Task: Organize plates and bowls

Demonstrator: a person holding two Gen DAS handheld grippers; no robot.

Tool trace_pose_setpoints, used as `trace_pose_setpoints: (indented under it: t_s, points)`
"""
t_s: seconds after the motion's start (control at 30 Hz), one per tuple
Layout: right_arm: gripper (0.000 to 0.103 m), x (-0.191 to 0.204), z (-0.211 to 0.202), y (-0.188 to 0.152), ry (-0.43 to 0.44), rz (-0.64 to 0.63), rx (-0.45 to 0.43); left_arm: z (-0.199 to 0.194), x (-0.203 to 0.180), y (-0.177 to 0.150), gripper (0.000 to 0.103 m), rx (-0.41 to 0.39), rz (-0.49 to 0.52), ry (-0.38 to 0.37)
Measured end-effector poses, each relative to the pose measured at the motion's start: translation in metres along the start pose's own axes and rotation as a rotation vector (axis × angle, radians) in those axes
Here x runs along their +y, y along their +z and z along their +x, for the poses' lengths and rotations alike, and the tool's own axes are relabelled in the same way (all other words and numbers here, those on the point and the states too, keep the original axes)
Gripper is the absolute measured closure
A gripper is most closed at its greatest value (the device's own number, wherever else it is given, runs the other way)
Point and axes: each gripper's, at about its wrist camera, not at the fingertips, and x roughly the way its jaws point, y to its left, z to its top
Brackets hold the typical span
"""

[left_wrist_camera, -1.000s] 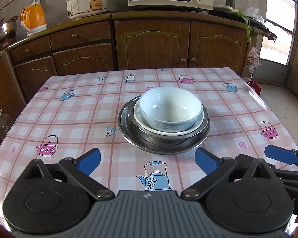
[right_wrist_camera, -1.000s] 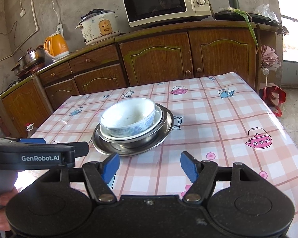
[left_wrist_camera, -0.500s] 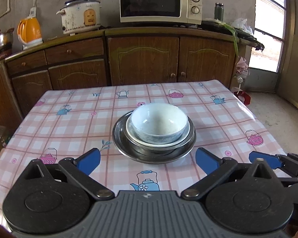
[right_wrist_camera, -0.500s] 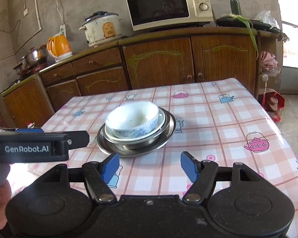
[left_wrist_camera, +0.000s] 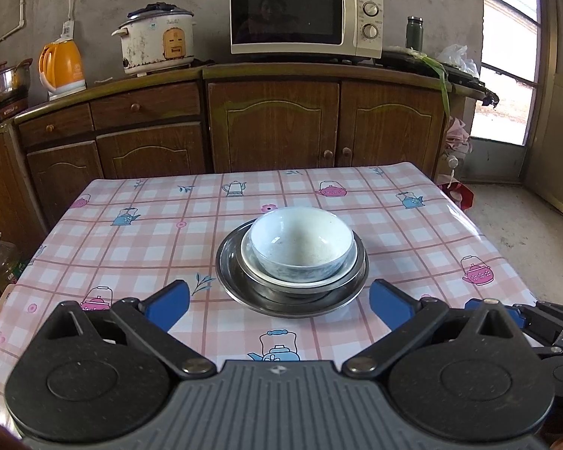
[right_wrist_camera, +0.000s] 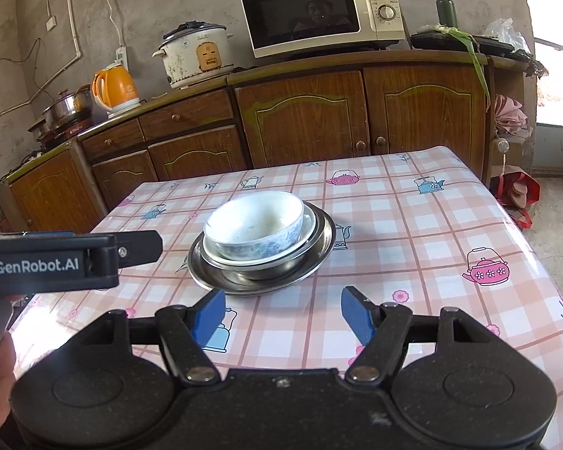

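A white-and-blue bowl (left_wrist_camera: pixel 300 247) tops a stack in the middle of the table: under it a white dish (left_wrist_camera: pixel 249 262), then a metal bowl, then a wide steel plate (left_wrist_camera: pixel 229 285). The same bowl (right_wrist_camera: pixel 255 225) and steel plate (right_wrist_camera: pixel 319 258) show in the right wrist view. My left gripper (left_wrist_camera: pixel 279 303) is open, short of the stack, nothing between its blue pads. My right gripper (right_wrist_camera: pixel 283 315) is open too, nearer the table's front and a little right of the stack. The left gripper's body (right_wrist_camera: pixel 56 258) juts in from the left of the right view.
The table wears a pink checked cloth (left_wrist_camera: pixel 131 240) with teapot prints. Behind it stand wooden cabinets (left_wrist_camera: pixel 274 127) carrying a microwave (left_wrist_camera: pixel 304 18), rice cooker (left_wrist_camera: pixel 157 41), orange kettle (left_wrist_camera: pixel 62 67) and a pot. An oil bottle (left_wrist_camera: pixel 0 258) stands on the floor at left.
The left gripper has drawn back and risen, so the stack looks smaller and farther away. The right gripper has hardly moved. Both stay open.
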Motion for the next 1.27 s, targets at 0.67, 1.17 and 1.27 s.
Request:
trace_pose_setpoints:
  t_s: [0.67,1.17,1.27]
  points:
    - [0.022,-0.004,0.009,-0.004,0.005,0.011,0.026,0.006,0.0,-0.003,0.0,0.024,0.0,-0.012]
    - [0.022,-0.004,0.019,-0.007,0.008,0.013,0.053,0.013,0.001,-0.007,0.0,0.047,-0.005,-0.021]
    - [0.022,-0.004,0.021,-0.008,0.008,0.013,0.057,0.014,0.001,-0.007,0.0,0.048,-0.004,-0.025]
